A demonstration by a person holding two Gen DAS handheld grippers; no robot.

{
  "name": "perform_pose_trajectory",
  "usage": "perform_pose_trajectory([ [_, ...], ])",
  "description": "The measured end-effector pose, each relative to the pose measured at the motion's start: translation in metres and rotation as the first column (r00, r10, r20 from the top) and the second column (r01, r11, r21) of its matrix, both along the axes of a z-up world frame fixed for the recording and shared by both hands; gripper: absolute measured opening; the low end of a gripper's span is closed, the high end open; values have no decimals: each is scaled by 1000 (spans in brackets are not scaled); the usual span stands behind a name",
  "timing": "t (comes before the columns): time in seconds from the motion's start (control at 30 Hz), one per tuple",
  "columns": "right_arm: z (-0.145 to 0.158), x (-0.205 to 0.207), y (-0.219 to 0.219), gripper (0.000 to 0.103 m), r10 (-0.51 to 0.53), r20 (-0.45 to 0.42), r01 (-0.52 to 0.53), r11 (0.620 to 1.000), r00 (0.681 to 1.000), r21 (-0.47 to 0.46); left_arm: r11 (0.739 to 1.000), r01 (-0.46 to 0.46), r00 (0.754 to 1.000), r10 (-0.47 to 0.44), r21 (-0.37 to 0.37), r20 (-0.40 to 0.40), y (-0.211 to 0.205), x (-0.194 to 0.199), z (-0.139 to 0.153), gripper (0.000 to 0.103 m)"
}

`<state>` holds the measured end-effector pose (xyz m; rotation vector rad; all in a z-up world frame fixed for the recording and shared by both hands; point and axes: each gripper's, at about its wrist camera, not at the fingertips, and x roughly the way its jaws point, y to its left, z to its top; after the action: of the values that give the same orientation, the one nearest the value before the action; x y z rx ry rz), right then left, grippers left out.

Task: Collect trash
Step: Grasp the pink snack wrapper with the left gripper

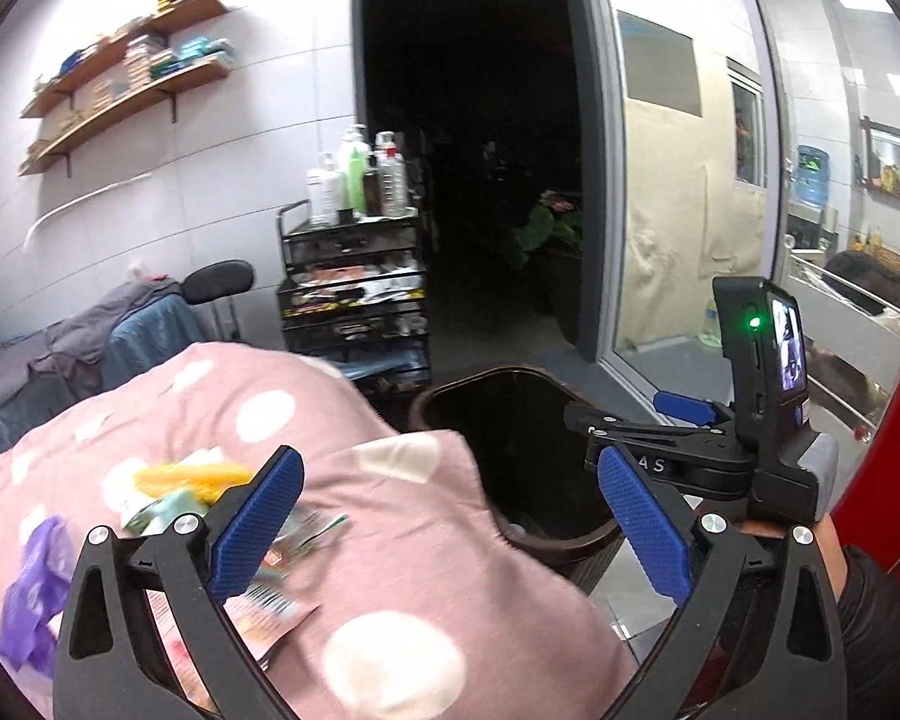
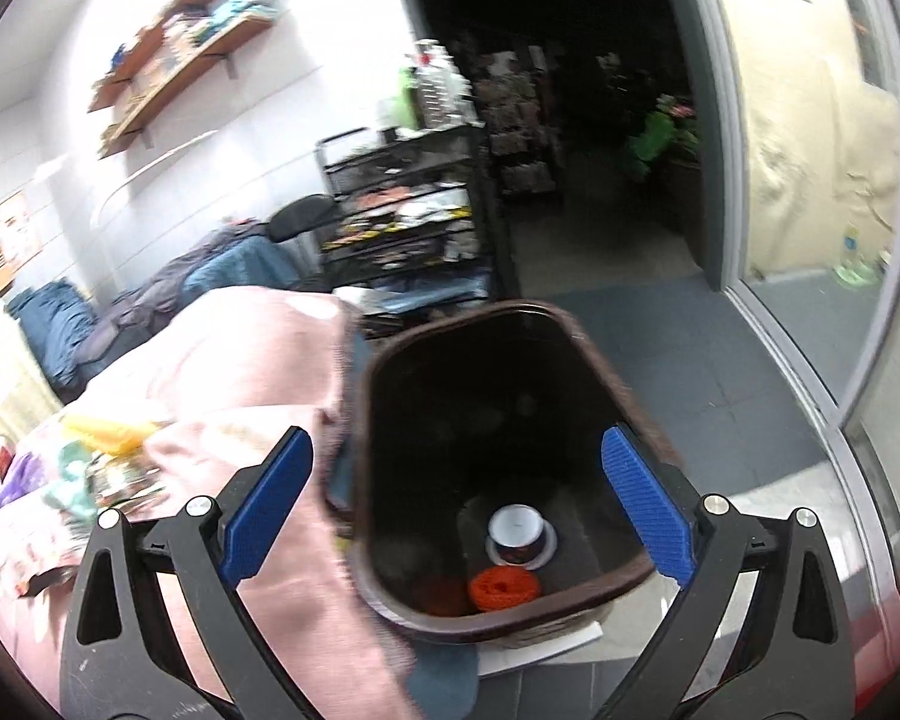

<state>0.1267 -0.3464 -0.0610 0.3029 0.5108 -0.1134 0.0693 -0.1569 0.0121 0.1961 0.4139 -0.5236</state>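
A dark brown trash bin (image 2: 600,360) stands on the floor beside a bed with a pink dotted cover (image 1: 390,570). Inside the bin lie a white cup (image 2: 519,531) and an orange scrubber (image 2: 504,588). My right gripper (image 2: 456,504) is open and empty, held over the bin's mouth. My left gripper (image 1: 450,534) is open and empty above the bed's edge, with the bin (image 1: 510,402) just beyond. Trash lies on the cover at the left: a yellow wrapper (image 1: 192,477), a purple bag (image 1: 36,588) and printed packets (image 1: 270,600). The right gripper (image 1: 660,456) shows in the left wrist view.
A black wire trolley (image 1: 354,294) with bottles stands by a dark doorway (image 1: 480,150). A chair draped with blue and grey clothes (image 1: 120,330) is at the left. Wooden shelves (image 1: 126,72) hang on the wall. A glass door (image 1: 690,180) is at the right.
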Motion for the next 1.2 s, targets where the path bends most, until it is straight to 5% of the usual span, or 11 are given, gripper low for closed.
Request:
perform_pose_trajectory([
  [0.37, 20, -3, 74, 97, 230, 98, -226, 973, 968, -47, 980, -159, 987, 156, -116, -38, 81, -17, -8, 98],
  [0.6, 23, -2, 110, 97, 313, 96, -306, 949, 945, -75, 941, -281, 953, 251, -188, -168, 132, -16, -26, 97],
  [0.8, 22, -1, 127, 97, 353, 85, -346, 934, 932, -83, 918, -348, 921, 298, -188, -250, 152, -11, -40, 84],
  [1.2, 22, -4, 144, 97, 416, 71, -404, 904, 907, -141, 900, -341, 889, 214, -272, -405, 166, 20, -56, 61],
])
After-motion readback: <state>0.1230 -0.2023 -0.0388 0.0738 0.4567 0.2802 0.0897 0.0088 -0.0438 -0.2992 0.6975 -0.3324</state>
